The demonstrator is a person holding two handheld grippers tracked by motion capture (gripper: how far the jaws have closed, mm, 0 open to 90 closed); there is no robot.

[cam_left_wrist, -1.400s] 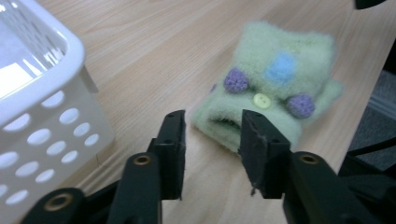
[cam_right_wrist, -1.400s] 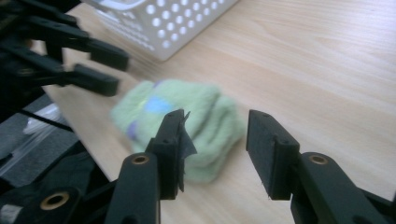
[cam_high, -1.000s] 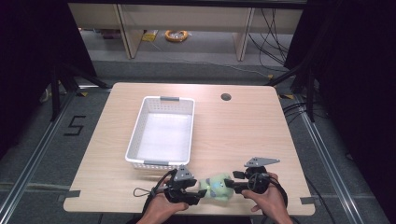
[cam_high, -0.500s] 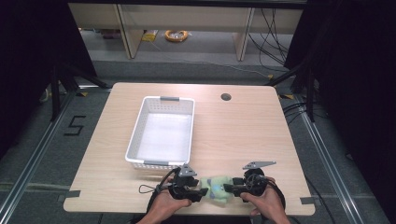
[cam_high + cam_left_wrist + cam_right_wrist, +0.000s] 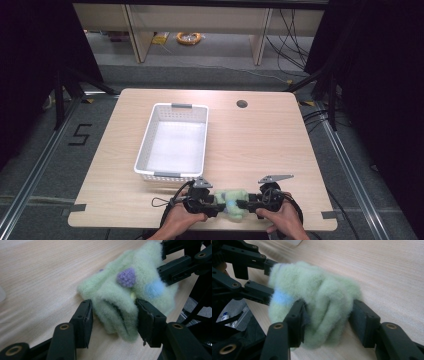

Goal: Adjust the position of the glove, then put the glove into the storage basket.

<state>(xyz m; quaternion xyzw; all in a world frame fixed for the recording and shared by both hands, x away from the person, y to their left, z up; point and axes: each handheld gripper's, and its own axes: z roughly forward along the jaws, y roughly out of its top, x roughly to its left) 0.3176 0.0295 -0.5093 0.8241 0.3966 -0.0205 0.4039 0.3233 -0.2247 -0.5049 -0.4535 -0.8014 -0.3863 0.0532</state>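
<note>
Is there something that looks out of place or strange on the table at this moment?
One thing: the green fuzzy cloth is bunched into a crumpled wad at the table's near edge, squeezed between the left gripper and the right gripper, not lying flat. The white basket sits straight and empty. Nothing looks spilled or damaged.

Since the earlier pictures both hands have drawn slightly toward the near edge of the table [image 5: 280,150], bringing the left gripper [image 5: 216,202] and the right gripper [image 5: 244,203] closer in on the fuzzy green sock [image 5: 233,202] between them. The left gripper's jaws had closed a little further by half a second ago; the right gripper's jaws have just been closing. Each pair now presses the sock's folds from its own side, bunching the wool tighter.
</note>
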